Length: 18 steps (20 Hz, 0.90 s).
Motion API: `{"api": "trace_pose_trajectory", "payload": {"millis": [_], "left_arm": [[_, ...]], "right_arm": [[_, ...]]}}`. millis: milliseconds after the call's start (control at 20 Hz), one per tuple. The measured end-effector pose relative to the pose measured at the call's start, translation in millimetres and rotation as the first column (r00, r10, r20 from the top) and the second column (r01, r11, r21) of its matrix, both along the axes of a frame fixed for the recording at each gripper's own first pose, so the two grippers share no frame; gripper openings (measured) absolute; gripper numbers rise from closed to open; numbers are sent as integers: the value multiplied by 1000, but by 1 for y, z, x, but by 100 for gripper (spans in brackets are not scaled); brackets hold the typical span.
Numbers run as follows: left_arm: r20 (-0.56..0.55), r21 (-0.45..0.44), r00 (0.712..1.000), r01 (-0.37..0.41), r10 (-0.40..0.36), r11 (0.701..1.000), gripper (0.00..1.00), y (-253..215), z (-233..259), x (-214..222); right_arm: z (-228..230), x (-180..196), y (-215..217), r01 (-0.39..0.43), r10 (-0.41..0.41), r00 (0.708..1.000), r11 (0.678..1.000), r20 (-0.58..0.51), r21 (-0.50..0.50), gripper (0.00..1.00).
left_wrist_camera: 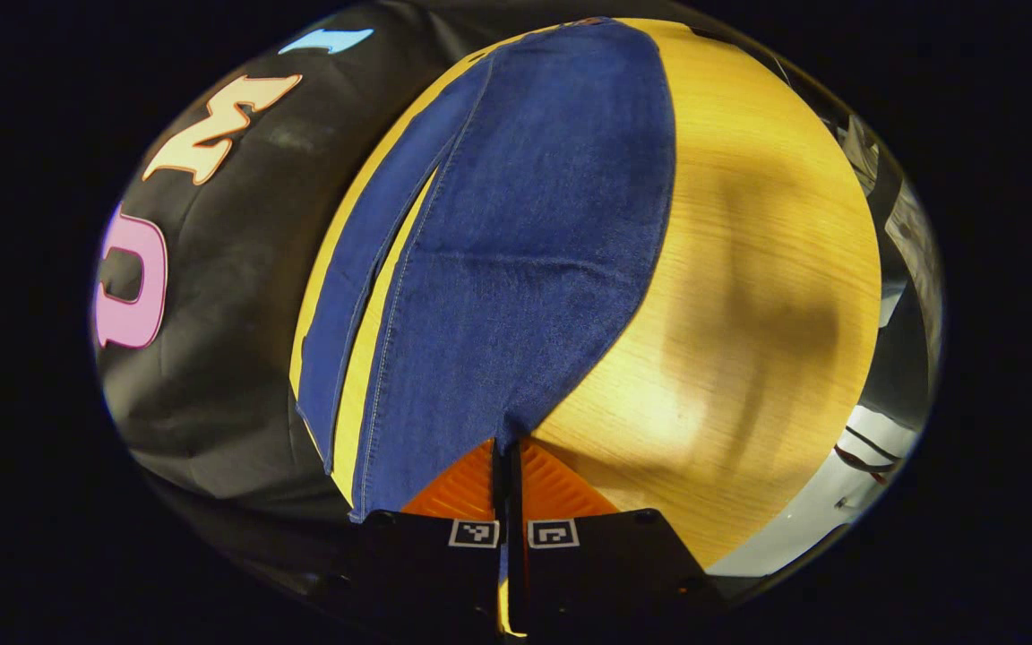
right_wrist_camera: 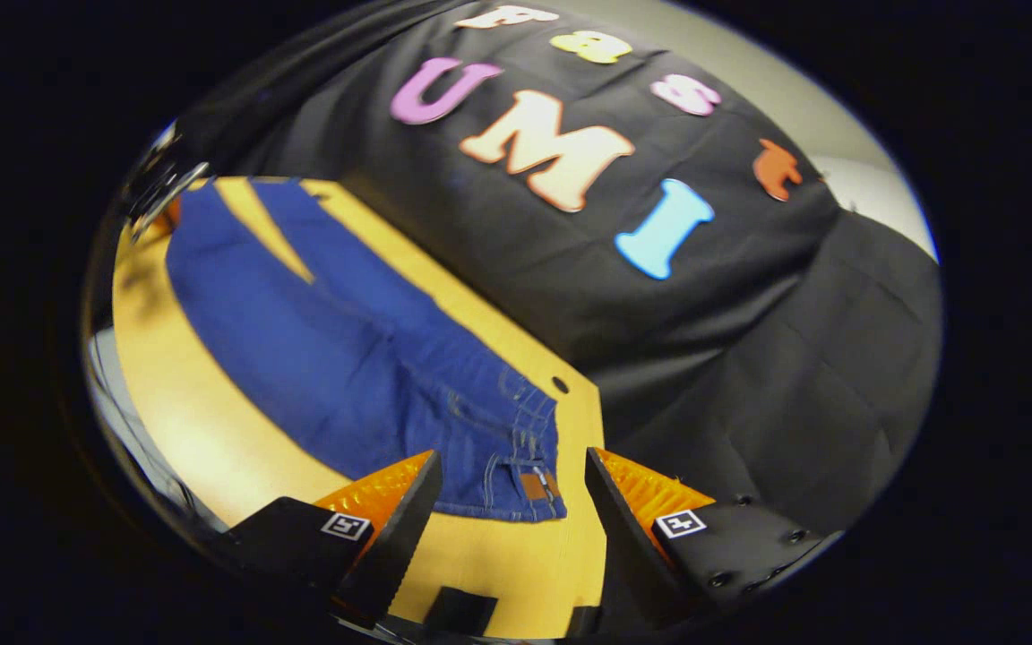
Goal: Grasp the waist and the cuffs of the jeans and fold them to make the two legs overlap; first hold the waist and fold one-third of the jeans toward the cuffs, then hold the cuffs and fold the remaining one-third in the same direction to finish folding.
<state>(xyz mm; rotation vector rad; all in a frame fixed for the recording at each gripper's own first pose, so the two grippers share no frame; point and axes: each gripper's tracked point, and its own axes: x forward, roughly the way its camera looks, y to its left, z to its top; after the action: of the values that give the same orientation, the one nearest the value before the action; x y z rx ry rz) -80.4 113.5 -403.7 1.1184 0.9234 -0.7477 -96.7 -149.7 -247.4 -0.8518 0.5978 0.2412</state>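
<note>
Blue jeans lie flat along the yellow wooden table, the two legs side by side with a narrow gap between them. My left gripper is shut on the cuff edge of the wider near leg, and the denim is drawn to a point between its orange fingers. In the right gripper view the jeans run away to the far left, and the waist with its brown patch lies closest. My right gripper hangs open just over the waist, one finger on each side, touching nothing.
The black cloth wall drops close behind the table's far edge. A small dark hole marks the table beside the waist. Pale floor and cables show past the table's right edge in the left gripper view.
</note>
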Motion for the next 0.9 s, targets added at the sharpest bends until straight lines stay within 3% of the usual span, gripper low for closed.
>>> {"api": "trace_pose_trajectory", "payload": {"millis": [250, 600, 750, 800, 900], "left_arm": [[-19, 15, 998, -63, 63, 998, 0, 0, 0, 0], [-16, 33, 993, -118, 119, 992, 0, 0, 1, 0], [-21, 39, 990, -140, 141, 989, 0, -2, 0, 2], [-26, 37, 988, -151, 152, 988, 0, -1, 0, 2], [-30, 32, 983, -180, 181, 983, 0, -1, 0, 3]], "right_arm": [[-62, -11, -14, -169, 151, 978, 978, -145, -124, 99], [-121, -10, -33, -399, 306, 896, 872, -321, -283, 100], [-132, 9, -31, -433, 330, 881, 850, -338, -301, 86], [-137, 12, -31, -446, 336, 873, 844, -353, -300, 87], [-145, 21, -24, -467, 356, 862, 833, -360, -296, 71]]}}
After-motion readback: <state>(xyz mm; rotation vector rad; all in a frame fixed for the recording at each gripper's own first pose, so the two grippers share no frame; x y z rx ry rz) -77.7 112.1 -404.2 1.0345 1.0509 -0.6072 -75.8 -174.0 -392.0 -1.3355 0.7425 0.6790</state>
